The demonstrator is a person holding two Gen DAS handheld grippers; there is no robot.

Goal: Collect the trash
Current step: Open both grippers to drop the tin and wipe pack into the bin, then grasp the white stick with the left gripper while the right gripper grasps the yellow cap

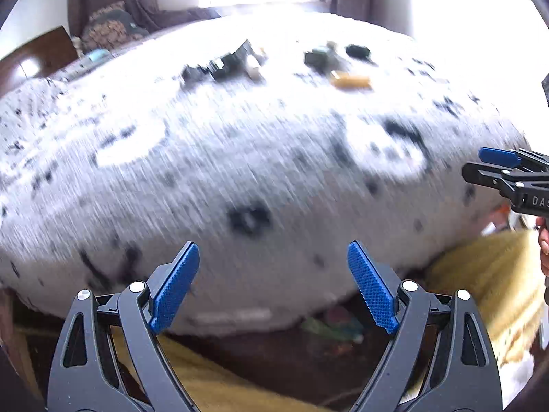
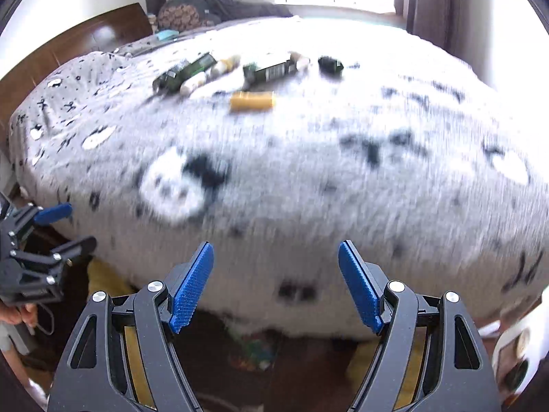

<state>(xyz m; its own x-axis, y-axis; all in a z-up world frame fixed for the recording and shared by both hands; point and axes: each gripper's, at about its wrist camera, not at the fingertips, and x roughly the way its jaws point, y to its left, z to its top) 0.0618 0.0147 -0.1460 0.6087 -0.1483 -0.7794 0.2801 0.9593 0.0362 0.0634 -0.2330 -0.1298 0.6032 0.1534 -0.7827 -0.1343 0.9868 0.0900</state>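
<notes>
Both claws are spread wide and empty, left claw (image 1: 273, 286) and right claw (image 2: 276, 286), hanging at the near edge of the bed (image 2: 429, 206). The trash sits well apart, up at the far end: a stubby yellow cylinder (image 2: 252, 100), two dark green flattened wrappers (image 2: 183, 72) (image 2: 271, 69), some pale tubes (image 2: 209, 76) and a small black lump (image 2: 330, 64). It's all motion-blurred, so those shapes are a guess. Risk as I see it: the bedspread is soft and fuzzy, so a claw could snag fabric along with a wrapper, and the round cylinder could roll off.
</notes>
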